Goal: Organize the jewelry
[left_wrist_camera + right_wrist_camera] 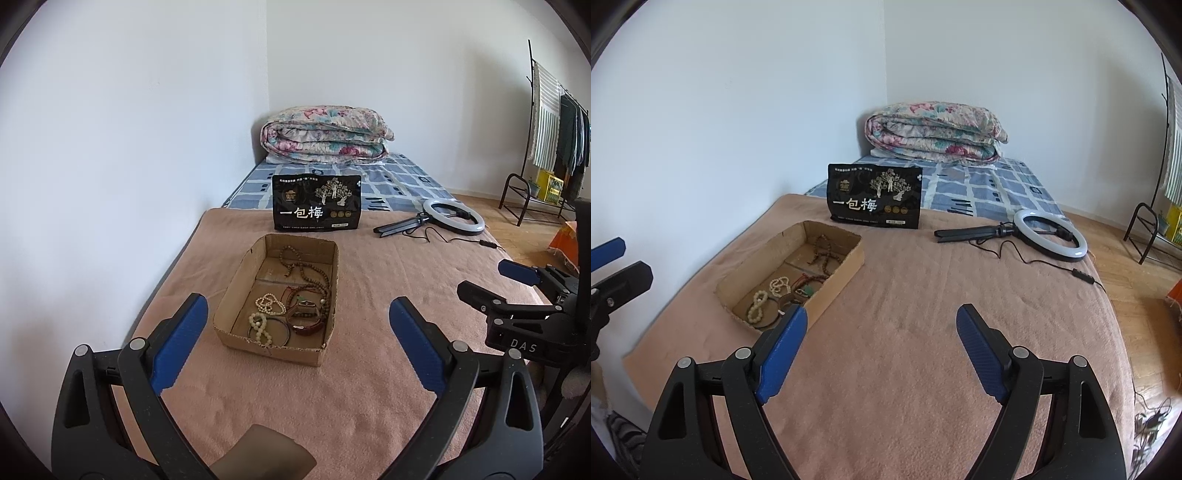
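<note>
A shallow cardboard box (236, 284) sits on the pink blanket; it also shows in the right wrist view (846, 264). Inside lie a brown bead necklace (306, 273), white bead bracelets (260, 326), a thin bangle (282, 332) and a brown watch (308, 326). My left gripper (298, 314) is open and empty, just in front of the box. My right gripper (882, 321) is open and empty, to the right of the box, over bare blanket. The right gripper also shows at the right edge of the left wrist view (517, 273).
A black snack bag (317, 202) stands behind the box. A ring light on a folded tripod (452, 216) lies at the back right with its cable. A folded floral quilt (325, 134) is at the bed's far end. A clothes rack (561, 147) stands right.
</note>
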The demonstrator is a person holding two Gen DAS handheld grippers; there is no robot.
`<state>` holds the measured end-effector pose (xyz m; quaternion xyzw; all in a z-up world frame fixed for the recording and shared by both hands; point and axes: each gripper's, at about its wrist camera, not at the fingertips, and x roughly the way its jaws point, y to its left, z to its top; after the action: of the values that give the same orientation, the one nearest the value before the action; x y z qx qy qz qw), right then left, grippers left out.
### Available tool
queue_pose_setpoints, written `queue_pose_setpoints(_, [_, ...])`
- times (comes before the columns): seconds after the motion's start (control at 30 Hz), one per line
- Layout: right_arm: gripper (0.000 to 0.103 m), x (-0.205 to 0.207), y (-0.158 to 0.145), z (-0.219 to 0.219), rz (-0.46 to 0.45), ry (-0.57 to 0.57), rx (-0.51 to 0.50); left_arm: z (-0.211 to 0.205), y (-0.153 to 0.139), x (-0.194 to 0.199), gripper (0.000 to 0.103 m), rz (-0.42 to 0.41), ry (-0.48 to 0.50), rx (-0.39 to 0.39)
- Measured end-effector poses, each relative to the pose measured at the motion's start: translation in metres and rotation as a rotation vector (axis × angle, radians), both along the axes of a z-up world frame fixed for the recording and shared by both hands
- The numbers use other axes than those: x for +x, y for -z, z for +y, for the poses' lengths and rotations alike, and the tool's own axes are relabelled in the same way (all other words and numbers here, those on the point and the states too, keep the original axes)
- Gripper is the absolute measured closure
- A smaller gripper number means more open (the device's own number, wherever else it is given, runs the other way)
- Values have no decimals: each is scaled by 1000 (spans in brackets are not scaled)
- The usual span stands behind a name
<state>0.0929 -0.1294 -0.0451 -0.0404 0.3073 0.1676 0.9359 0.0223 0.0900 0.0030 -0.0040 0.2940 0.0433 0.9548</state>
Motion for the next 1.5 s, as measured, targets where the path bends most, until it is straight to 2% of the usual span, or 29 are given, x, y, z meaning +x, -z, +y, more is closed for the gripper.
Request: queue_pose_setpoints(1.5, [20, 0, 1, 0, 16, -6, 7, 2, 3, -1, 2, -3, -2, 10])
